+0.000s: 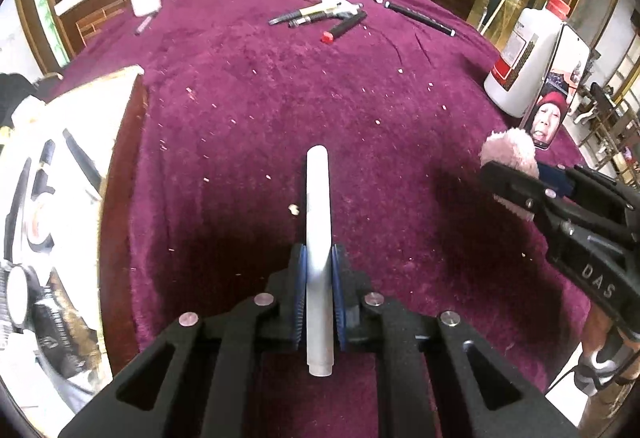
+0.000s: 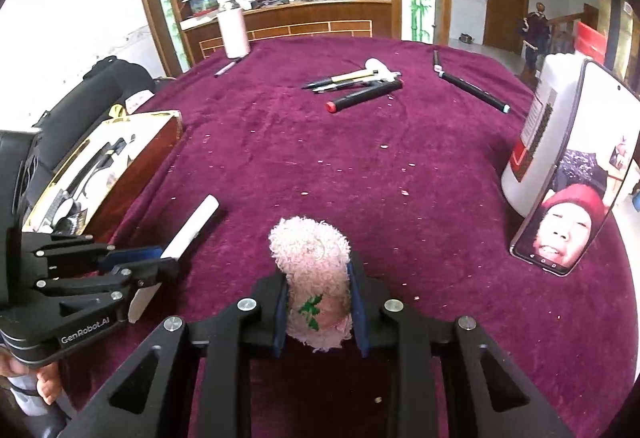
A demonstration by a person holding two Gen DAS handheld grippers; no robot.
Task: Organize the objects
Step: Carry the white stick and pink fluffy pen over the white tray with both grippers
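Observation:
My left gripper (image 1: pixel 318 270) is shut on a white tube-shaped pen (image 1: pixel 318 222), which sticks forward above the purple tablecloth (image 1: pixel 280 110). Seen from the right wrist, the same left gripper (image 2: pixel 160 258) holds the white pen (image 2: pixel 192 226) at the left. My right gripper (image 2: pixel 318 302) is shut on a fluffy pink pouch with a green mark (image 2: pixel 312 266); in the left wrist view the pouch (image 1: pixel 510 154) shows in the right gripper (image 1: pixel 516 182) at the right. A heap of pens and markers (image 2: pixel 356 82) lies far back on the table.
An open wooden box (image 2: pixel 120 154) holding pens stands at the left table edge. A white jug with a red cap (image 1: pixel 524 54) and a phone (image 2: pixel 576 178) leaning on it stand at the right. A white roll (image 2: pixel 234 30) stands at the far left, a long black pen (image 2: pixel 472 90) far right.

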